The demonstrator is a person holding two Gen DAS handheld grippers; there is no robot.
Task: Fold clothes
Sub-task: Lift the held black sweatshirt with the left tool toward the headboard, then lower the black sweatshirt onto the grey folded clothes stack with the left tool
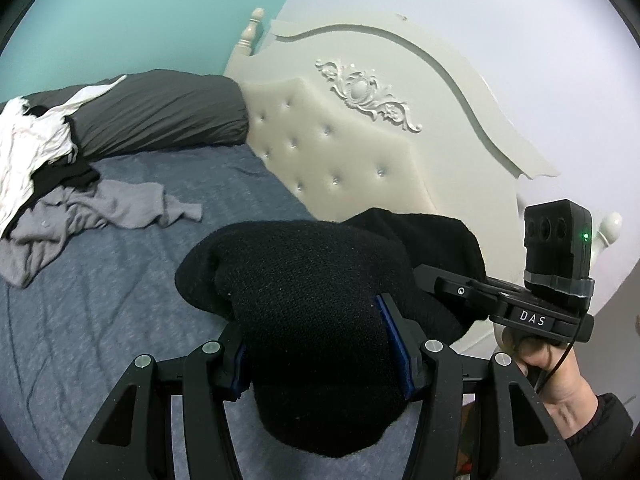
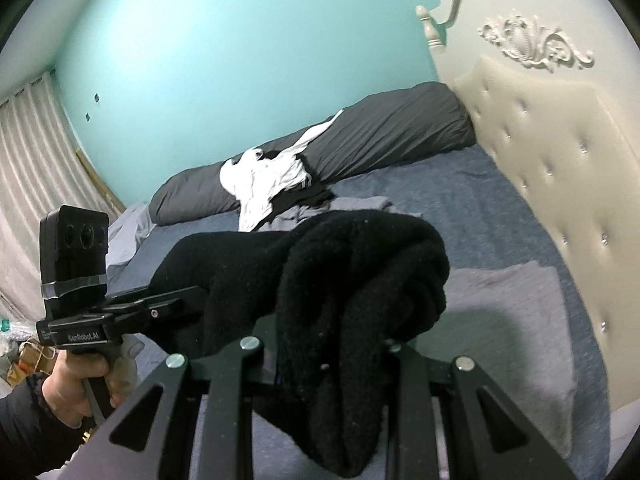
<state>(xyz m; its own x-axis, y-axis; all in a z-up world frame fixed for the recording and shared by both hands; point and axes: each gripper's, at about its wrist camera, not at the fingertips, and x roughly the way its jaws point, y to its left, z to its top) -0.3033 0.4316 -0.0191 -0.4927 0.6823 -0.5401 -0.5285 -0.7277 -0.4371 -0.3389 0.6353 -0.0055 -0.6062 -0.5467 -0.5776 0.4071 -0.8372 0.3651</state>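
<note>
Left claw (image 1: 320,344) and right claw (image 2: 320,360) both gripping black garment (image 1: 312,280), raised above bed (image 1: 120,280)

Black knit garment (image 1: 312,280); blue sheet (image 1: 120,280); teal wall (image 2: 240,60).

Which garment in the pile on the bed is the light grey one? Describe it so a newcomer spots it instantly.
Start at the cream tufted headboard and follow the long dark grey pillow away from it to the heap of clothes. The light grey knit garment lies crumpled on the blue bedsheet, nearest the grippers. Unlike the white garment and black garment above it, it is pale grey.
</note>
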